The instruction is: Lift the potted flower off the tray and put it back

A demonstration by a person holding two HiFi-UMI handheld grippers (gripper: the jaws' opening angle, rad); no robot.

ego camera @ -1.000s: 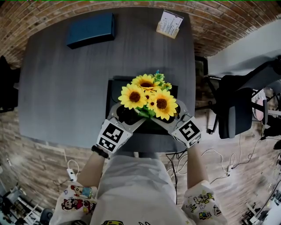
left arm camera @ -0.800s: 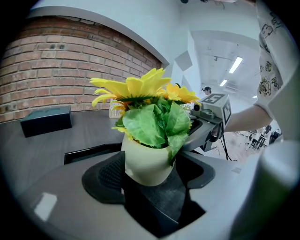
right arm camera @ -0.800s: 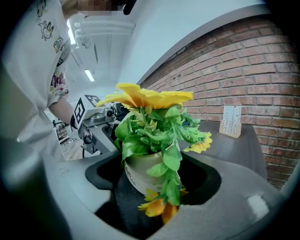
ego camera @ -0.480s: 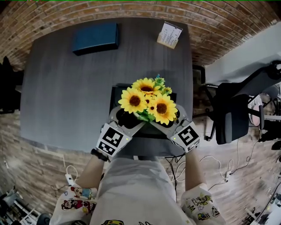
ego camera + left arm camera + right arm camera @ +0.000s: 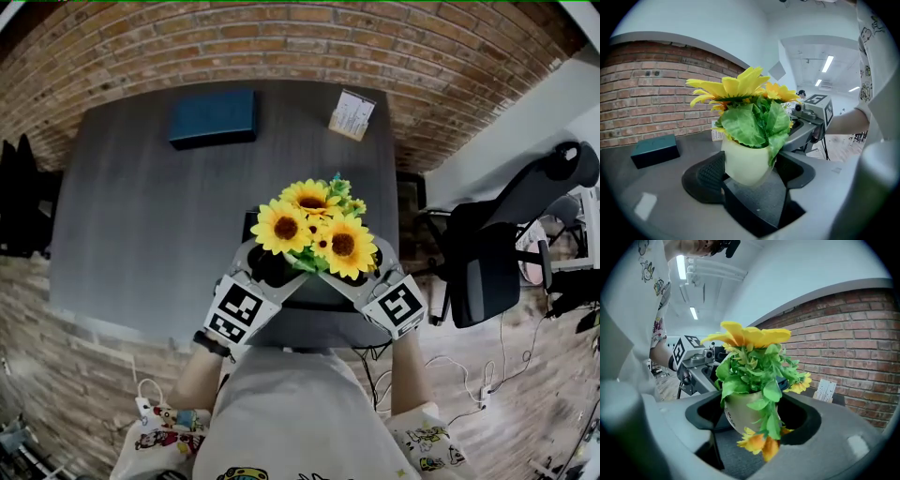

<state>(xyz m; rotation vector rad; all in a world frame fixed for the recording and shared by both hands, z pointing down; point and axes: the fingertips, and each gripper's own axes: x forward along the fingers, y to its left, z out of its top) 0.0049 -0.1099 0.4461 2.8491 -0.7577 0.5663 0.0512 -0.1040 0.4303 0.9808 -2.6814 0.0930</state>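
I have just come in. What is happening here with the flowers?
A person holds a gripper in each hand. The left gripper and the right gripper are both closed on the pot of sunflowers, one from each side. The pot hangs above the black tray on the grey table, so it looks lifted off and not yet put back.

Quantity on the table (image 5: pixel 141 216): one dark blue box (image 5: pixel 213 117), one white card stand (image 5: pixel 351 113) and one black tray (image 5: pixel 250 223). Above the table: one potted flower (image 5: pixel 314 230) with three large sunflower heads (image 5: pixel 284 227), and two grippers, left gripper (image 5: pixel 272 267) and right gripper (image 5: pixel 356 262). Beside the table: one black office chair (image 5: pixel 487 272).
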